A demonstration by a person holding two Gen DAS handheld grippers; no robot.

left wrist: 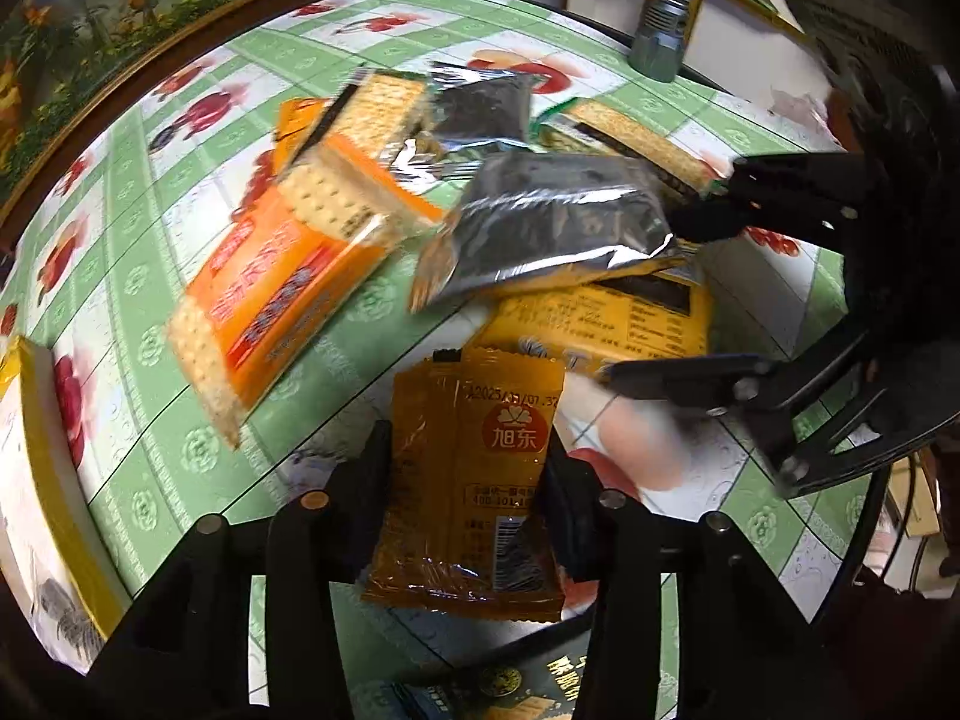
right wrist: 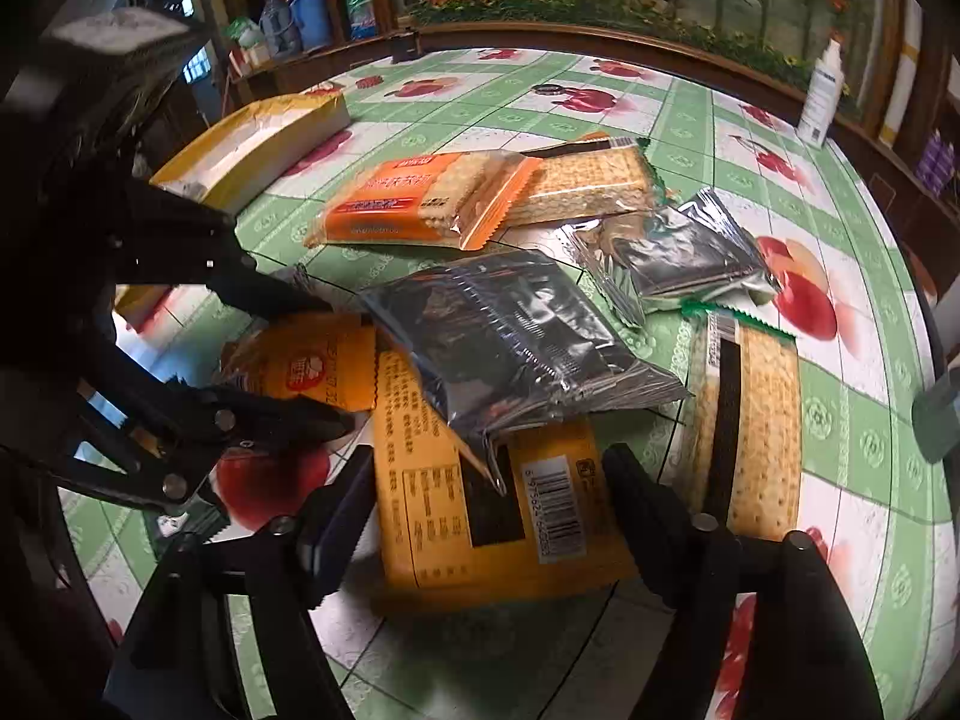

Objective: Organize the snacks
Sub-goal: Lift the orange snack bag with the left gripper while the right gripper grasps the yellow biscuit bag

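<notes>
The silver foil packet [right wrist: 516,336] covers the upper part of the yellow packet [right wrist: 480,510] and hides most of its print in the right wrist view. In the left wrist view the orange cracker packet [left wrist: 270,294] is smeared by blur, so its lettering cannot be read, and the white and yellow box [left wrist: 42,480] is cut off by the left edge. At the bottom edge a dark green packet [left wrist: 510,690] shows only a sliver between the black arms, too little to tell what it is.

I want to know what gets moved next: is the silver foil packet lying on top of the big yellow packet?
Yes, the silver foil packet overlaps the yellow packet.
</notes>
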